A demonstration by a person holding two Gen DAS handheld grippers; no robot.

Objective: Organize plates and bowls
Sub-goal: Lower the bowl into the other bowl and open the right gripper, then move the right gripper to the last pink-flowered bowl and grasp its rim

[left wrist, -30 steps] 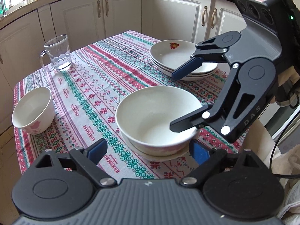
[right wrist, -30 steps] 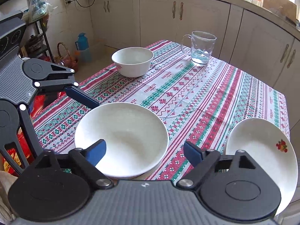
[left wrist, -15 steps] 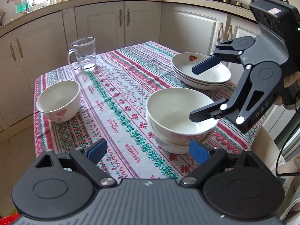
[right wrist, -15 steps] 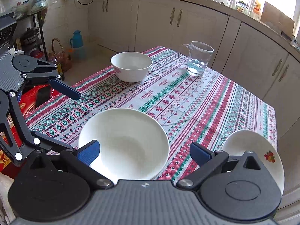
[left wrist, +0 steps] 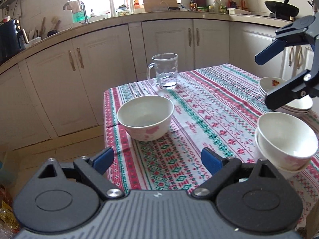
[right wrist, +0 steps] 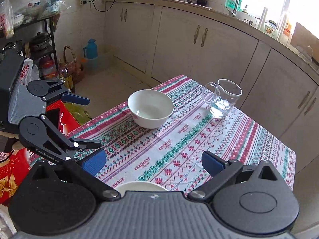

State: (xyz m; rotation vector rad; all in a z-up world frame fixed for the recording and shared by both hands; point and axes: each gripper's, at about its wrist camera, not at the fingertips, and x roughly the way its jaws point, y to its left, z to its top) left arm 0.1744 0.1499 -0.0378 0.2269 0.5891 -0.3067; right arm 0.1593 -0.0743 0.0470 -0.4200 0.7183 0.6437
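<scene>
Grippers [left wrist: 157,160] apparently apart, empty

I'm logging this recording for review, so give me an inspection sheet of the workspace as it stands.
Surface: table under a patterned tablecloth.
Job's things: single bowl near the table's corner; two nested bowls; stack of plates, flower print on top.
Clutter: glass mug with a little water.
Grippers: left gripper and right gripper both open, holding nothing, off the dishes.
Cables: black cord from a wall socket strip.
Surroundings: kitchen cabinets, blue flask on the floor.
</scene>
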